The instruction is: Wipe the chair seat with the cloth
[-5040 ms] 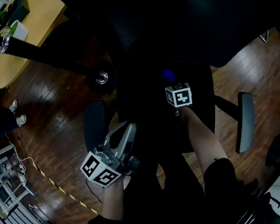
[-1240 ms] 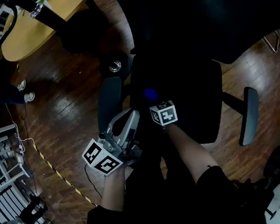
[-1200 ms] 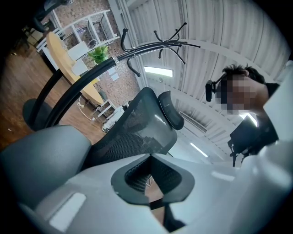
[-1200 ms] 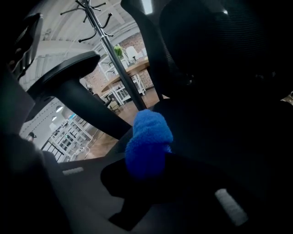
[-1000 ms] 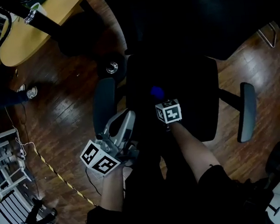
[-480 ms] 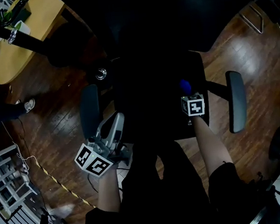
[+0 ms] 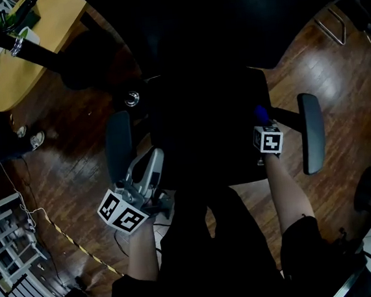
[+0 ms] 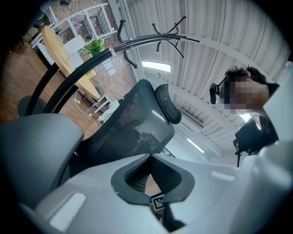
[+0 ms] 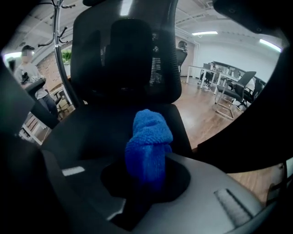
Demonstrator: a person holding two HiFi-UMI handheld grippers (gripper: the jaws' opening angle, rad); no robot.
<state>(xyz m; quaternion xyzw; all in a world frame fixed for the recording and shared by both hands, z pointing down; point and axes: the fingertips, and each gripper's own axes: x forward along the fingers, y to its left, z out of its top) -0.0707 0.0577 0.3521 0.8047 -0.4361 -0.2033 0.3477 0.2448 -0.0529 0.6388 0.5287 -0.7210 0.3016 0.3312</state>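
The black office chair's seat (image 7: 210, 132) fills the middle of the head view, with grey armrests at its left (image 7: 119, 148) and right (image 7: 312, 132). My right gripper (image 7: 263, 121) is shut on a bunched blue cloth (image 7: 261, 113) and rests at the seat's right edge, close to the right armrest. In the right gripper view the cloth (image 9: 149, 137) sticks out of the right gripper (image 9: 149, 161) over the seat (image 9: 100, 125), facing the backrest (image 9: 128, 50). My left gripper (image 7: 151, 157) hangs by the left armrest, shut and holding nothing; the left gripper (image 8: 151, 160) points at the mesh backrest (image 8: 130, 135).
A wooden table (image 7: 29, 45) and a dark pole (image 7: 33, 53) stand at the upper left. A chair caster (image 7: 132, 99) shows behind the seat. A person's shoes (image 7: 28, 137) and striped floor tape (image 7: 74, 247) are at left. Other chairs and desks (image 9: 231, 89) stand far right.
My right gripper has carried the blue cloth across the seat from its left middle to its right edge. The left gripper has stayed beside the left armrest.
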